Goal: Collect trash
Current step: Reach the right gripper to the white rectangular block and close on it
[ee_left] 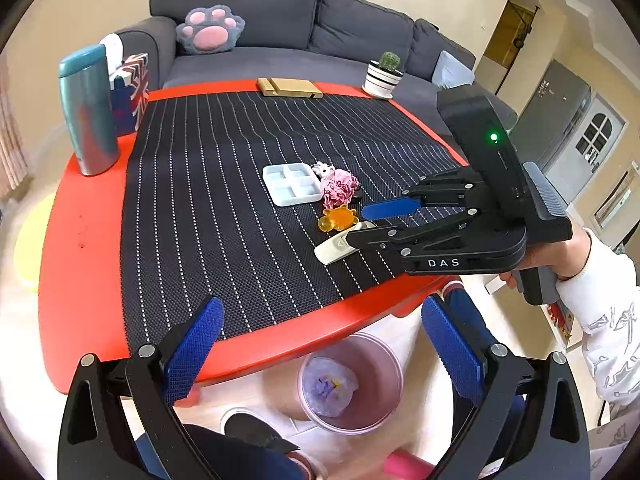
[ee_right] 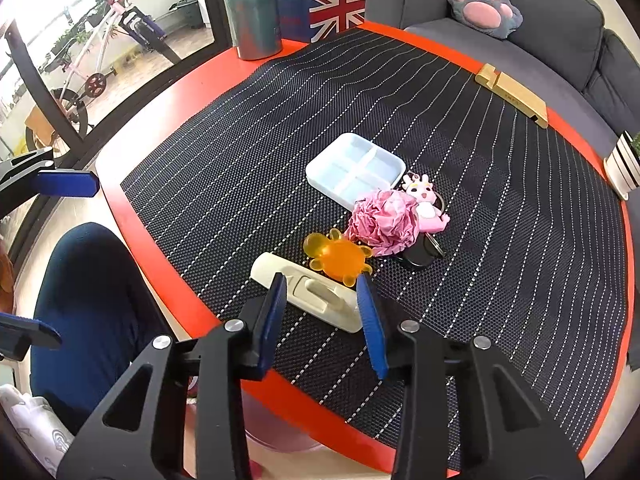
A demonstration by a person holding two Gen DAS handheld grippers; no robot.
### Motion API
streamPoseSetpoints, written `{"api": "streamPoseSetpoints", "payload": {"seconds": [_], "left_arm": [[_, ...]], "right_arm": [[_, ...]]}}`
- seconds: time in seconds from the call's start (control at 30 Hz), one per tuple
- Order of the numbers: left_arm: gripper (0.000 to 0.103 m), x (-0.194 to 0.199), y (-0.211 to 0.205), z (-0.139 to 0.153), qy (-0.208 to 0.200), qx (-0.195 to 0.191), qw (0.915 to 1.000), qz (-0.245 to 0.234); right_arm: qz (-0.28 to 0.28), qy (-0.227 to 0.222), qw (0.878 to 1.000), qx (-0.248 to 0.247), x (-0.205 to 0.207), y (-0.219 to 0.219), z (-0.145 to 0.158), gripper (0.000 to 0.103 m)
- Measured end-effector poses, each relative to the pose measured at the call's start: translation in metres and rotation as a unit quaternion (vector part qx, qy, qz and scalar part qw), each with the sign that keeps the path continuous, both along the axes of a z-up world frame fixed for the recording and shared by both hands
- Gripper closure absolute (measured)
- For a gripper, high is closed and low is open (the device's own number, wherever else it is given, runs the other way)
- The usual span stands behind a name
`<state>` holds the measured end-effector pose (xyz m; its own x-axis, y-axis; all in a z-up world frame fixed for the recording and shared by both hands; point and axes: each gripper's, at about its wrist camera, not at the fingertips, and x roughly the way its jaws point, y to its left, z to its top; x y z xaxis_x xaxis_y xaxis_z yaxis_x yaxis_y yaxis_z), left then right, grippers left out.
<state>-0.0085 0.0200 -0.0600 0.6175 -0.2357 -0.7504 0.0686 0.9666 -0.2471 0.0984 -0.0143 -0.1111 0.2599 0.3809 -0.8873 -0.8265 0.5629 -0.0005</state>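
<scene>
Cream hook (ee_right: 320, 300) near red table edge (ee_right: 156, 260): right fingers (ee_right: 276, 308) narrow astride it; left fingers (ee_left: 196, 344) wide.

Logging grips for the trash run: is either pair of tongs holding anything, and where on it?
Left tongs: nothing. Right tongs straddle the cream plastic adhesive hook across its middle; whether the pads press yet cannot be told.

Tray (ee_right: 356, 174): one, white, four compartments
Paper ball (ee_right: 382, 220): one, pink, crumpled
Keychain (ee_right: 425, 200): one, pink figure
Bear (ee_right: 338, 258): one, orange, see-through
Hook (ee_right: 308, 292): one, cream plastic
Flask (ee_right: 252, 8): one, teal
Tissue box (ee_right: 324, 4): one, flag print
Wooden stand (ee_right: 512, 94): one
Cactus pot (ee_left: 384, 74): one
Bin (ee_left: 350, 384): one, pink
My tools: two
</scene>
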Motion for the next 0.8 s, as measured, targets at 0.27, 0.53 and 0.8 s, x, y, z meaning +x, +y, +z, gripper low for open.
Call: {"api": "streamPoseSetpoints", "payload": {"seconds": [0.27, 0.53, 0.8], "left_arm": [[0.008, 0.004, -0.001, 0.000, 0.002, 0.000, 1.0000, -0.001], [0.008, 0.011, -0.007, 0.001, 0.002, 0.003, 0.9999, -0.009], [0.008, 0.023, -0.012, 0.004, 0.000, 0.007, 0.9998, -0.018]], "right_arm": [[0.002, 0.001, 1.000, 0.003, 0.001, -0.002, -0.002, 0.086], [-0.003, -0.005, 1.000, 0.017, 0.002, -0.010, 0.004, 0.092], [-0.020, -0.007, 0.999, 0.033, 0.005, -0.024, 0.011, 0.096]]}}
